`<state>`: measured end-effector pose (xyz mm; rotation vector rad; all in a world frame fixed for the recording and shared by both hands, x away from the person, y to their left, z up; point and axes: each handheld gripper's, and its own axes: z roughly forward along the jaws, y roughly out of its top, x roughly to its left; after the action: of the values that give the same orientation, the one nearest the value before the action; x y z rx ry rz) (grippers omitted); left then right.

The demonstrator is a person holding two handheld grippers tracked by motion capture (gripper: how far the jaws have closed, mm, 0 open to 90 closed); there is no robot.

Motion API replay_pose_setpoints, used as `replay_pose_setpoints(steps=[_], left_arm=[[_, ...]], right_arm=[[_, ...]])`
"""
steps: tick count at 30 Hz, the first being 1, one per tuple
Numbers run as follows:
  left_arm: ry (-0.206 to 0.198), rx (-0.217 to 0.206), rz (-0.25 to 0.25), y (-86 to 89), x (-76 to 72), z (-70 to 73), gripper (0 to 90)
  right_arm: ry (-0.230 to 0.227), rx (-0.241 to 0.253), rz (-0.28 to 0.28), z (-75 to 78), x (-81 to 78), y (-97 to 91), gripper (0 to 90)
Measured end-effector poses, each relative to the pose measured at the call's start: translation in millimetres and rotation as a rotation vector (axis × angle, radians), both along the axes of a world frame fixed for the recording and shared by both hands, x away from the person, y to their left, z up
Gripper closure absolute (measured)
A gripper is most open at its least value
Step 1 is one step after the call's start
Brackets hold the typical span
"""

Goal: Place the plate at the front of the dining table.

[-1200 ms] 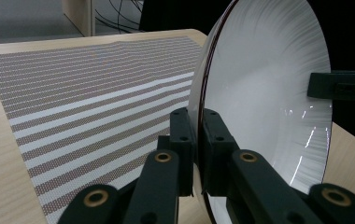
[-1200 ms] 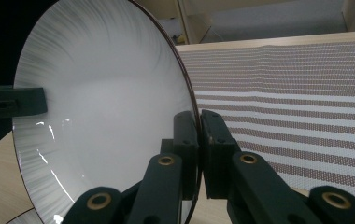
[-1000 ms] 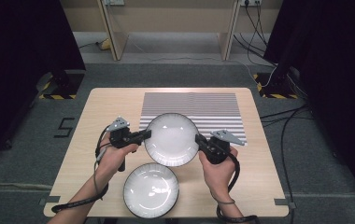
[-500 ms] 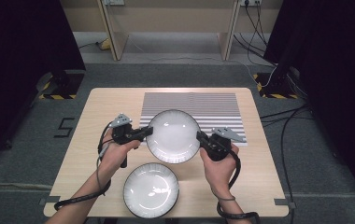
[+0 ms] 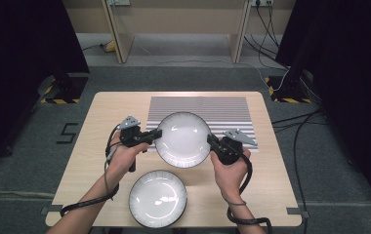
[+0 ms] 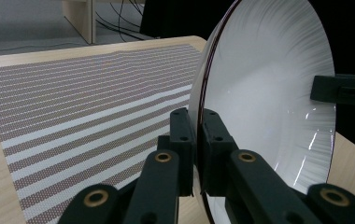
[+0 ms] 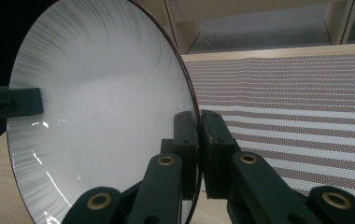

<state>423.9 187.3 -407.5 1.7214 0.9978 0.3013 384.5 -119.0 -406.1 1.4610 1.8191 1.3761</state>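
High view: a person at a wooden table (image 5: pixel 100 117) holds a white plate (image 5: pixel 182 139) between two grippers, above the near edge of a striped mat (image 5: pixel 198 105). The left gripper (image 5: pixel 153 135) pinches the plate's left rim and the right gripper (image 5: pixel 213 142) pinches its right rim, each in a hand (image 5: pixel 125 156). A second white plate (image 5: pixel 157 198) lies flat on the table near the person, just below the held one and apart from it.

The left gripper view brings what the overhead camera cannot: its two black jaws pressed on the thin, dark-edged rim of the plate (image 6: pixel 269 93), which stands nearly on edge in that view, with the opposite gripper's jaw at the far rim. The right gripper view shows the same grip from the other side, the plate's (image 7: pixel 101 107) ribbed inner face toward the camera and the mat (image 7: pixel 297 93) beyond.
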Motion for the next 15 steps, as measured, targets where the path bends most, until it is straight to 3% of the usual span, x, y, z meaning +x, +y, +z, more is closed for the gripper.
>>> replay_pose_setpoints(steps=[15], left_arm=[[0.004,-0.005,-0.002,-6.8,9.8,1.2,84.8]], right_arm=[[-0.002,-0.002,-0.019,0.9,6.5,-4.5,85.8]])
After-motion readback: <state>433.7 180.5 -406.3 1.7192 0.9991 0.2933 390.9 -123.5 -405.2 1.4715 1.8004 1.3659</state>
